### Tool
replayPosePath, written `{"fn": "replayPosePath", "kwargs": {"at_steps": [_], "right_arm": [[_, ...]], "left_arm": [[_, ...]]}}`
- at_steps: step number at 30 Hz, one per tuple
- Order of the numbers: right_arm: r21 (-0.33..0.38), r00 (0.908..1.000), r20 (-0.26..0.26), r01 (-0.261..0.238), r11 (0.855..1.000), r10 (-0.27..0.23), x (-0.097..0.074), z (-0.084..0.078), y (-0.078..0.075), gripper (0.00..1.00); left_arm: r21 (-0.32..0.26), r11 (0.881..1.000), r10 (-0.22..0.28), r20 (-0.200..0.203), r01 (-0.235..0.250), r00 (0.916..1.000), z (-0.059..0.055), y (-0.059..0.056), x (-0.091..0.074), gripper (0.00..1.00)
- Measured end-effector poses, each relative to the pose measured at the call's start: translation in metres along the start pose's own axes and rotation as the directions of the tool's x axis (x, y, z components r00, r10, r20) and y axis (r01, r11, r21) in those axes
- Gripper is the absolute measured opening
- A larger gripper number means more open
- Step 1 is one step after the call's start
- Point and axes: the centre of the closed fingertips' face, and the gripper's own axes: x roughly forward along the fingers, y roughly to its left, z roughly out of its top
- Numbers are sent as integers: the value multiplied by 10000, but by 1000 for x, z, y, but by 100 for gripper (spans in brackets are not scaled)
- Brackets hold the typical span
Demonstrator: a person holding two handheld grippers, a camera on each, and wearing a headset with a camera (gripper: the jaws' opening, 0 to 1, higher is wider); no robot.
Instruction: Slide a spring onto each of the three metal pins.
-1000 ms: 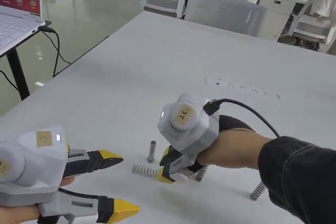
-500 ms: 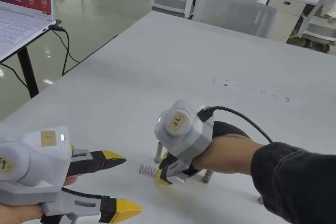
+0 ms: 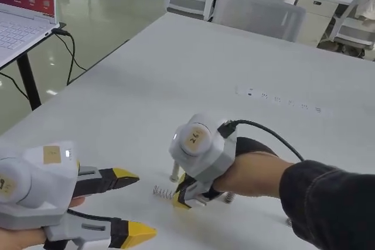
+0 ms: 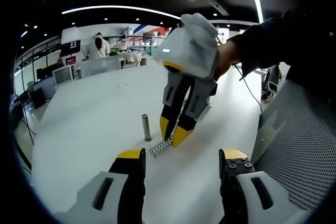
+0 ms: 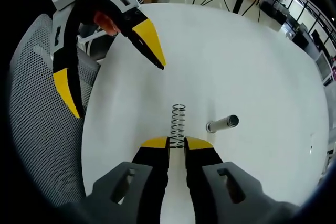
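Spring (image 5: 178, 124): one end is pinched in my right tool (image 5: 177, 142). The rest sticks out low over the tabletop (image 5: 252, 66). I cannot tell if the far end touches it.
Spring long way: in the right gripper view it points straight from the tips to 12 o'clock. In the head view it points to 9 o'clock from the tool.
Right tool: closed on the near end of the spring, yellow tips almost together.
Left tool (image 4: 181, 156): open wide and holding nothing. In the head view it sits down at 7 o'clock, well apart from the spring.
Pin (image 5: 222, 123): bare, with no spring on it. It stands up straight on the tabletop, just beside the spring.
Pin from spring: at 3 o'clock in the right gripper view. In the head view it is just at 12 o'clock from my right tool's tips.
Nearer tool: the right one, by a lot.
What matters next: the spring lies sideways and the pin stands up. I think I must tip the spring up so its open free end looks down on the pin top, then lower it.
Spring feel: thin shiny wire in small round loops. I think it is bendy and may wobble.
Pin feel: smooth grey metal, round like a short stick, flat on top.
Tabletop: white, flat and smooth.
Risk: I think a bump could knock the pin over.
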Motion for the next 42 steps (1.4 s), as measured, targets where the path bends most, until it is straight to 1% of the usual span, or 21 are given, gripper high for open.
{"fn": "replayPosePath", "kwargs": {"at_steps": [5, 12, 16, 20, 25, 27, 31, 34, 36, 38, 39, 42], "right_arm": [[-45, 9998, 131, 125, 9999, -124, -14, 3, 4, 13], [26, 9996, 287, 85, 10000, -85, -38, -1, 15, 13], [141, 9990, 444, 28, 9999, -34, -51, -3, 22, 13], [174, 9986, 519, 11, 9998, -20, -62, -6, 27, 13], [178, 9979, 639, -95, 9998, 83, -83, -11, 34, 13], [185, 9975, 696, -120, 9998, 107, -89, -12, 36, 13], [24, 9980, 603, -178, 9998, 177, -97, -16, 43, 13], [-58, 9981, 567, -248, 9997, 251, -101, -19, 49, 13], [-157, 9986, 416, -306, 9994, 312, -102, -24, 53, 13], [-262, 9989, 295, -348, 9990, 356, -104, -27, 56, 13], [-294, 9989, 258, -373, 9989, 380, -105, -28, 58, 13], [-391, 9987, 240, -448, 9982, 458, -107, -30, 62, 13]], "left_arm": [[126, 9998, -159, -17, 159, 9999, 3, -3, 4, 54], [367, 9985, -408, -78, 410, 9991, 9, -8, 7, 52], [599, 9962, -628, -140, 635, 9979, 14, -13, 11, 51], [918, 9914, -916, -198, 930, 9956, 22, -19, 16, 50], [1338, 9823, -1291, -244, 1312, 9913, 33, -27, 24, 49], [1512, 9771, -1473, -286, 1499, 9887, 36, -31, 28, 48], [1784, 9674, -1777, -280, 1798, 9837, 43, -38, 35, 45], [1955, 9593, -2029, -236, 2036, 9789, 47, -44, 38, 42], [2060, 9530, -2230, -196, 2222, 9746, 50, -49, 40, 39], [2166, 9464, -2409, -207, 2395, 9703, 51, -55, 41, 37], [2181, 9450, -2451, -205, 2436, 9693, 52, -56, 42, 36], [2271, 9361, -2705, -236, 2687, 9624, 52, -63, 43, 33]]}}
